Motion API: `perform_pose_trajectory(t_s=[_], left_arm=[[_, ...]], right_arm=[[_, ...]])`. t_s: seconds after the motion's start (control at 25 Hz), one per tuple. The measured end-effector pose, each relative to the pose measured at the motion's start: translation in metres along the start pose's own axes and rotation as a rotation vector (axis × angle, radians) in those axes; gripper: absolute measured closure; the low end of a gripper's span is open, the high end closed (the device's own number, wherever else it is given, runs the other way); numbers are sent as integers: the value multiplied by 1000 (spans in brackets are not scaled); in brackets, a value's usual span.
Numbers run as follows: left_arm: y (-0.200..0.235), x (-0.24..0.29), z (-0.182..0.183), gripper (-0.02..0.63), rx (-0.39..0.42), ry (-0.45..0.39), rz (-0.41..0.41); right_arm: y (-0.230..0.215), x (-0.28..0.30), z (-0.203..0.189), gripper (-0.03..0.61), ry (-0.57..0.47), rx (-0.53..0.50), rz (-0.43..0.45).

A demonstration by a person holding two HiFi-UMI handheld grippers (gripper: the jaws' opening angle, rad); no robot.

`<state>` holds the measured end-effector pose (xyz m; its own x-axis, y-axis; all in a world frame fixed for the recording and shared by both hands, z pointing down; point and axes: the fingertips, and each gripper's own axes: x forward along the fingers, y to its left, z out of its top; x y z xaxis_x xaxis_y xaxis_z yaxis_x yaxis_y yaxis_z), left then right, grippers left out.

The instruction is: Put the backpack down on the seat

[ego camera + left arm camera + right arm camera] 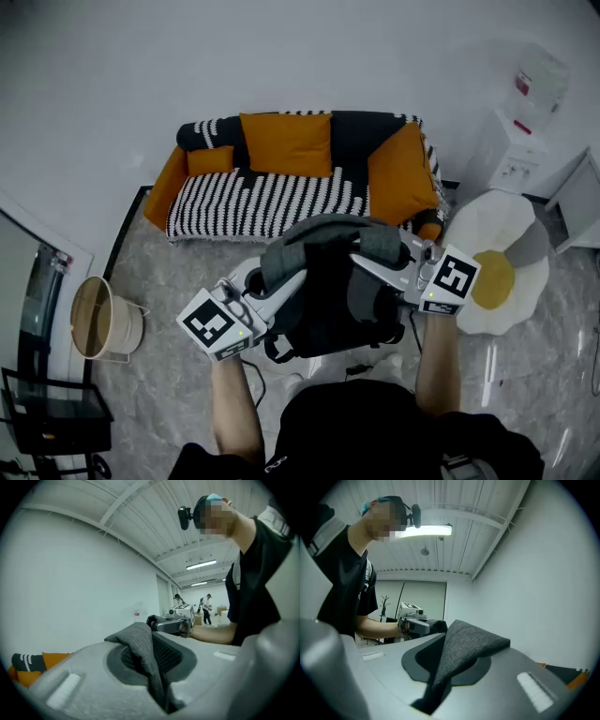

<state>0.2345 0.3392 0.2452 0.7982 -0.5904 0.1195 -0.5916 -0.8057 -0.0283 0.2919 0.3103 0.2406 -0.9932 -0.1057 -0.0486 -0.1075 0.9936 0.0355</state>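
A black backpack (330, 298) with grey shoulder straps hangs in front of me, above the floor and short of the striped sofa seat (267, 204). My left gripper (292, 277) is shut on the left grey strap (140, 651), which runs down between its jaws. Over on the other side, my right gripper (366, 262) is shut on the right grey strap (466, 648). Each gripper view shows the opposite gripper across the bag: the right gripper (172, 623) and the left gripper (416, 624). The bag's lower part is hidden behind my arms.
The sofa carries orange cushions (286, 142) along its back. A round wooden bin (101, 319) stands at the left, a black rack (52, 408) at the lower left. An egg-shaped mat (502, 277) and a white cabinet (520, 141) are on the right. People stand far off.
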Motion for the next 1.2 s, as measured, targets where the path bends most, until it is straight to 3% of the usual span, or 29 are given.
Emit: perform_pose_trajectory(t_s=[0.28, 0.52, 0.8, 1.2], left_arm=[[8, -148, -15, 586, -5, -100, -67], [-3, -196, -13, 586, 24, -97, -100], [29, -227, -22, 585, -12, -90, -84], [57, -204, -39, 586, -96, -77, -57]], right_arm=[[91, 118, 9, 541, 4, -18, -71], [141, 139, 7, 543, 25, 28, -95], [144, 182, -1, 543, 40, 36, -108], [113, 185, -17, 541, 72, 55, -102]])
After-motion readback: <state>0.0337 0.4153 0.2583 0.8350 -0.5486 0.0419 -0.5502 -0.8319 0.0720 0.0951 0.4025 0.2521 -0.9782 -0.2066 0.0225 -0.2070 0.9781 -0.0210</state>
